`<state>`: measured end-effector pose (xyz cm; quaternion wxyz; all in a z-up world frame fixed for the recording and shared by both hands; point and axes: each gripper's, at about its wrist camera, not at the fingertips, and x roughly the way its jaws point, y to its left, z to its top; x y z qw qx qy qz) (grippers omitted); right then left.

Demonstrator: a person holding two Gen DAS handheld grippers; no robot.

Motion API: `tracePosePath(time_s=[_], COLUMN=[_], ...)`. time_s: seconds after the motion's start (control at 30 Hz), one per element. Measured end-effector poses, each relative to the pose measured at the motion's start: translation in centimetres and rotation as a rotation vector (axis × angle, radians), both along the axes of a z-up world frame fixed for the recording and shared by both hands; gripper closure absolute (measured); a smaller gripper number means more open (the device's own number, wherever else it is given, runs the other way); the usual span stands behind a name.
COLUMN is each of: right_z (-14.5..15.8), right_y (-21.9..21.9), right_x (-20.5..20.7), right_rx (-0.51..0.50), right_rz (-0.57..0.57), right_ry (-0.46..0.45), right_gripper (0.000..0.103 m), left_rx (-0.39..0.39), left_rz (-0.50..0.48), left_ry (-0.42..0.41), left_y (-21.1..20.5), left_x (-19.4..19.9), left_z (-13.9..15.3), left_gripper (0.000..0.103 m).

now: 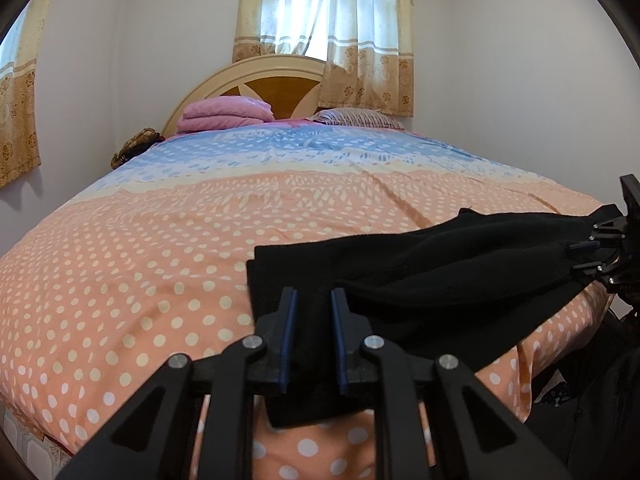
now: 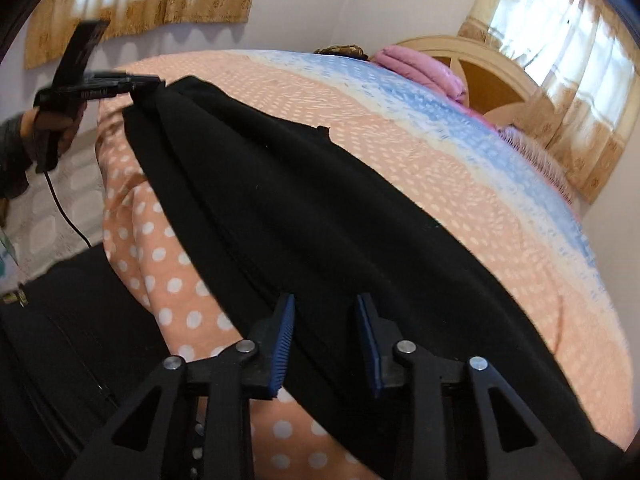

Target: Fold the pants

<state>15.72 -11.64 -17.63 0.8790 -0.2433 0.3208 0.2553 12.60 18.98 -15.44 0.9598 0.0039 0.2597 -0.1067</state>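
Left wrist view shows the black pants [image 1: 420, 272] lying along the near edge of the bed [image 1: 160, 240], on its polka-dot cover. The left hand-held gripper [image 1: 314, 312] is clamped on one end of the pants. In the right wrist view, the right hand-held gripper [image 2: 326, 320] has its jaws apart astride the other end, pads not pressing the cloth.

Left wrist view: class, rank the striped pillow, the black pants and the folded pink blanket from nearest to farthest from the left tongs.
1. Black pants: between the left tongs, at the near bed edge.
2. and 3. Pink blanket, far left, and striped pillow, far right: both by the headboard, too close to rank.
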Motion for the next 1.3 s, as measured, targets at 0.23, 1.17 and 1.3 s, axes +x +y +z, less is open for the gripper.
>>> tracePosePath(time_s=[0.23, 1.17, 1.3], right_z=[2.2, 2.5, 2.1], right_y=[0.9, -0.4, 2.9], right_x=[-1.4, -1.4, -0.6], right_rx=[0.044, 0.092, 0.099], right_rz=[0.014, 0.049, 0.098], right_ry=[-0.006, 0.150, 0.149], right_gripper=[0.101, 0.100, 0.100], left_rx=[-0.035, -0.005, -0.001], left_rz=[-0.043, 0.033, -0.012], left_ry=[-0.011, -0.093, -0.090], left_y=[0.5, 3.2, -0.6], left_x=[-0.1, -5.2, -1.4], left_z=[1.1, 3.4, 4.1], left_gripper=[0.093, 0.049, 0.048])
